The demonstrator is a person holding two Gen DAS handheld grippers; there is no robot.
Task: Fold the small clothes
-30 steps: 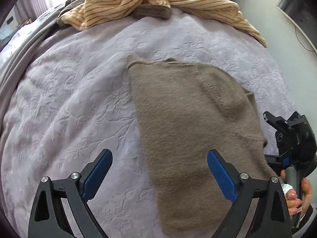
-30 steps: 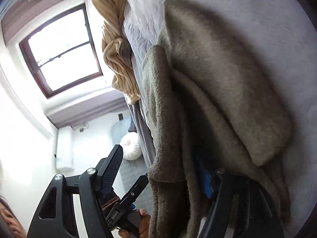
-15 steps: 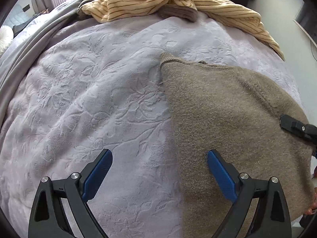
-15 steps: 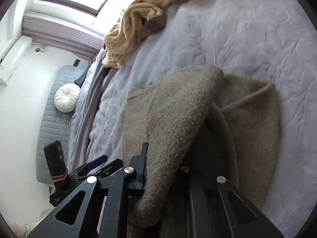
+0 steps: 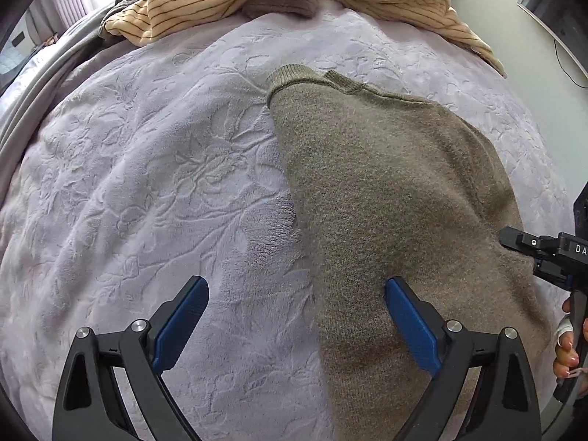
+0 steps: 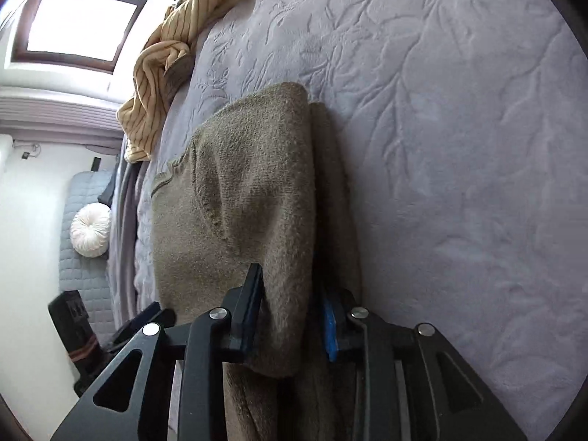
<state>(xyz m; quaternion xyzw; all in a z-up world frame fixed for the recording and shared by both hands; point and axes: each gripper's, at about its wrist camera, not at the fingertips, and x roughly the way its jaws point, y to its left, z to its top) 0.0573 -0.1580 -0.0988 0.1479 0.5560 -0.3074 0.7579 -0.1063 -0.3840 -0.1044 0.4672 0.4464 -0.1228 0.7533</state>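
Soft knit sweater (image 5: pixel 386 220) is judged limp; edges should be gripped. Right tool (image 6: pixel 290 316) is clamped on its folded sleeve; left tool (image 5: pixel 296 325) is spread wide.

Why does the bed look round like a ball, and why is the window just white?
Left wrist view: the fisheye lens bulges the bedspread and darkens the corners; the brown sweater stays sharp. Right wrist view: the window is blown out by daylight.
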